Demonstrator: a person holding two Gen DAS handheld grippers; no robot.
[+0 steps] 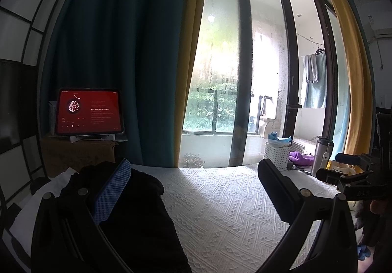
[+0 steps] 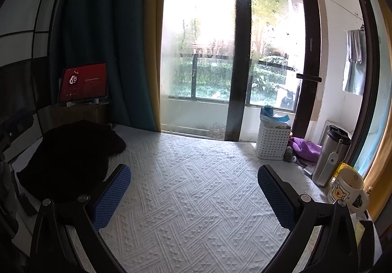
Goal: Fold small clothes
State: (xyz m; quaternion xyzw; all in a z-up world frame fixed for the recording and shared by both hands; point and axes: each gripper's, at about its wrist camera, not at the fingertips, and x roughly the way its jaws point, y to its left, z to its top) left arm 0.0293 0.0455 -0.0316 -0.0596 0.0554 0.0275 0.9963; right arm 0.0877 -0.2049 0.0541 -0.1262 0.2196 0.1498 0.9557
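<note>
While both tools hold their jaws wide apart and empty, the black garment lies heaped at ten o'clock from the right gripper, directly under the nearer left gripper.

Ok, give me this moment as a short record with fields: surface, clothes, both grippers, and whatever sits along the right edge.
surface: white textured cover
clothes: black garment, bunched at the left side of the cover, not folded flat
left gripper: open, holding nothing; left finger over the black garment
right gripper: open, holding nothing, above bare cover
right edge: white basket, purple cloth, steel flask, mug
far left: tablet with a red screen, standing on a box
</note>
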